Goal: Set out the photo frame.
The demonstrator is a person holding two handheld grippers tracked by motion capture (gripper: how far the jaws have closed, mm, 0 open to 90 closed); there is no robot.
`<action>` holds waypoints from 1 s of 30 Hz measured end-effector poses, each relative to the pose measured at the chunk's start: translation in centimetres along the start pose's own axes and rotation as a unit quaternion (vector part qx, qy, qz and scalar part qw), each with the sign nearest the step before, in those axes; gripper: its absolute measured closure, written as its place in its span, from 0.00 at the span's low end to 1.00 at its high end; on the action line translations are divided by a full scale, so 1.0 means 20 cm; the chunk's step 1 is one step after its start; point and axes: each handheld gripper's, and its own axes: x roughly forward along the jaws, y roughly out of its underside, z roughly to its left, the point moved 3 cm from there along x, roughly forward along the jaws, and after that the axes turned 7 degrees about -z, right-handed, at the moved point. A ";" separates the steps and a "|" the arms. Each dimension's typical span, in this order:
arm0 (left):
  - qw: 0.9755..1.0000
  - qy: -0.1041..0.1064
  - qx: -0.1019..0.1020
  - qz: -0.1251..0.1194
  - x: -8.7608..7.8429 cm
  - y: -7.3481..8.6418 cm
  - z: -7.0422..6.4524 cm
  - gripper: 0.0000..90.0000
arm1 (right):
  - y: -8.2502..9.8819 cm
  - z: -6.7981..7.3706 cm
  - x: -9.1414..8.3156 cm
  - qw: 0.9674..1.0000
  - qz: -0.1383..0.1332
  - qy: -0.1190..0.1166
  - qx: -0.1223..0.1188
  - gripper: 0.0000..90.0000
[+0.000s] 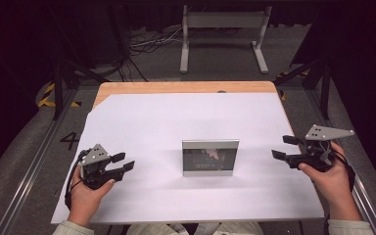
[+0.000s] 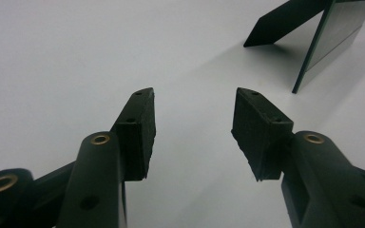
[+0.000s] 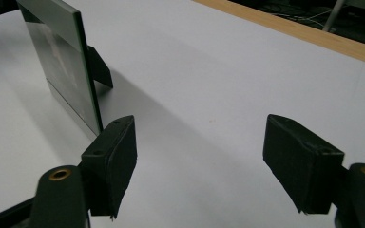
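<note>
Resting low over the white sheet (image 1: 142, 122) at the near left of the surface, the left hand-held gripper (image 1: 123, 163) is held in a hand (image 1: 85, 193) with its jaws spread wide and nothing between them. The right hand-held gripper (image 1: 285, 147) is held likewise at the near right, jaws wide apart and empty. Between the two, well apart from each, a frame (image 1: 210, 157) is seen standing upright on the sheet, propped by a dark strut (image 2: 285, 21) behind it. In the right gripper view the frame (image 3: 64, 61) lies just beyond the left jaw, untouched. Farther off, the surface's wooden edge (image 1: 186, 87) is left uncovered by the sheet.
</note>
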 end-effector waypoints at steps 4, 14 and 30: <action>1.000 -0.004 0.001 -0.002 0.01 0.01 0.00 0.55 | 0.12 -0.02 0.06 1.000 0.009 0.004 0.020 0.30; 1.000 -0.001 -0.001 0.004 0.05 0.04 0.00 0.54 | 0.29 -0.01 0.18 0.999 0.022 0.022 0.028 0.29; 1.000 0.010 -0.012 0.020 0.08 0.06 0.01 0.51 | 0.34 0.04 0.27 0.998 0.053 0.017 0.023 0.26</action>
